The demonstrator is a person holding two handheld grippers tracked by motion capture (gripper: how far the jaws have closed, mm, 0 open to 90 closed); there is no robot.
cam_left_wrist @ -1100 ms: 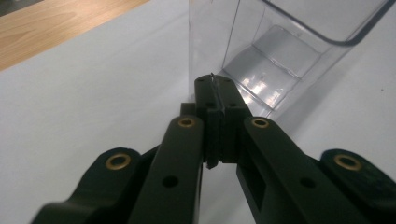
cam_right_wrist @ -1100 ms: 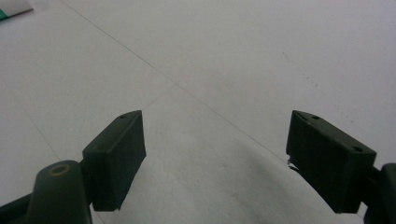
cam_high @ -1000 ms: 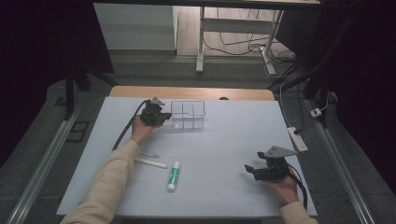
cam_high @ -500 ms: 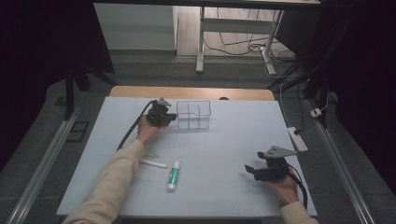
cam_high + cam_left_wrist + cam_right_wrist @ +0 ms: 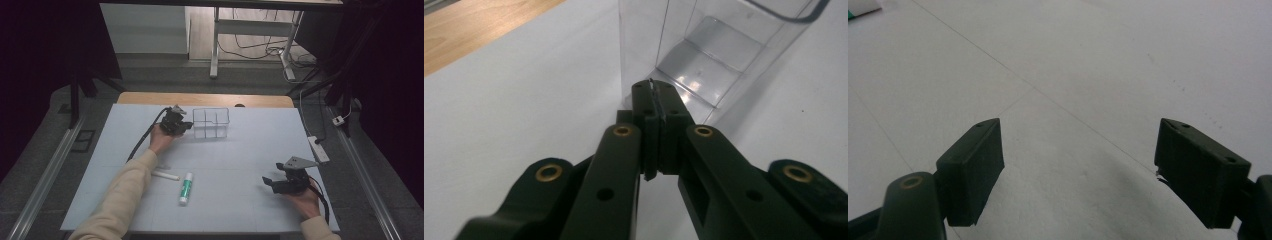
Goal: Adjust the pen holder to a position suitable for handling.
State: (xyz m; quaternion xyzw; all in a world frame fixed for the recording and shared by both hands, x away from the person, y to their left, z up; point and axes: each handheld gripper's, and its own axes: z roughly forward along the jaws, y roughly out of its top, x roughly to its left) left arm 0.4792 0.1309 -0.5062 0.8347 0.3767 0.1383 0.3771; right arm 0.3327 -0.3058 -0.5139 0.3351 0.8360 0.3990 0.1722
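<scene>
Left gripper [image 5: 184,125], jaws pressed together on the near wall of the clear plastic divided organizer box [image 5: 211,122], above centre of the high view. Since a second ago box and gripper have shifted rightward on the white desk [image 5: 240,150]: likely repositioning by dragging. Right gripper [image 5: 268,182], lower right, spread, idle. Green-and-white tube [image 5: 186,187] lower centre.

no readable text, labels or signs anywhere
</scene>
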